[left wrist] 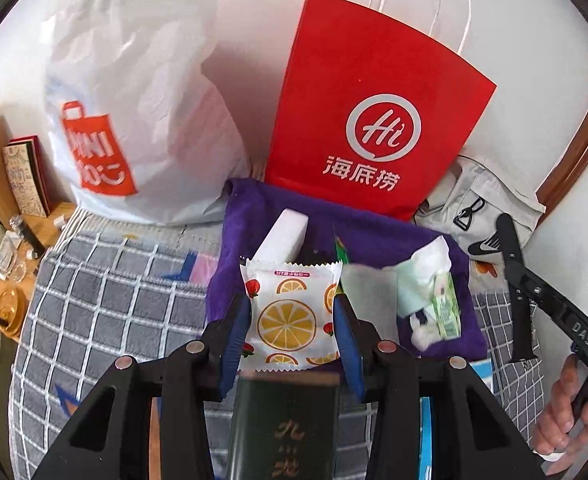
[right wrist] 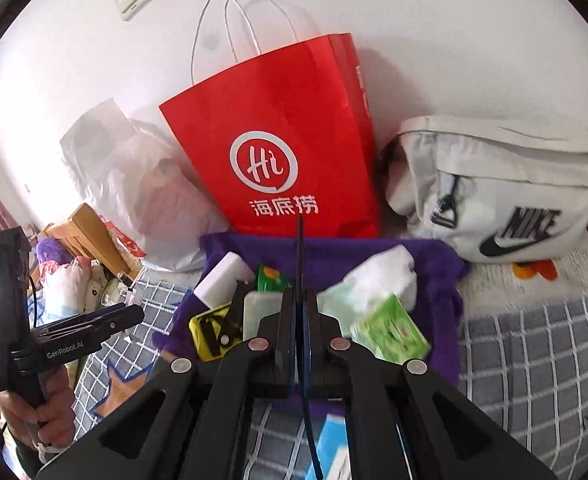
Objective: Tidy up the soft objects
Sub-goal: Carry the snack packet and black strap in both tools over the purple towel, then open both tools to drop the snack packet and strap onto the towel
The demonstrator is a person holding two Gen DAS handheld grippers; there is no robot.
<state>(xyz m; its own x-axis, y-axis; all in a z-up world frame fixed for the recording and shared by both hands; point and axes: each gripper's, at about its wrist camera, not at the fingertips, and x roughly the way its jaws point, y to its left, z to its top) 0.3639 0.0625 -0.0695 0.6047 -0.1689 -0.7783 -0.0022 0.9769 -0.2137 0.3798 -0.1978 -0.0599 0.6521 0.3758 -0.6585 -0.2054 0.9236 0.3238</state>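
A red paper bag (left wrist: 377, 108) leaned on the white wall (right wrist: 453, 40), between a white plastic bag (left wrist: 134, 92) and a white Nike bag (right wrist: 501, 184)

My left tool (left wrist: 292, 322) covers both side edges of the fruit-print packet (left wrist: 288, 320), and the dark green box (left wrist: 284, 428) near the lens runs off the bottom edge. I can't see what the packet hides on the purple cloth (left wrist: 353, 232). In the right wrist view the green tissue pack (right wrist: 389, 330) is smeared, its print unreadable. My right tool (right wrist: 301, 320) blocks the cloth's near middle, and a blue-and-white thing (right wrist: 333, 452) under it is cut off. The white plastic bag (left wrist: 134, 92) loses its top to the frame.
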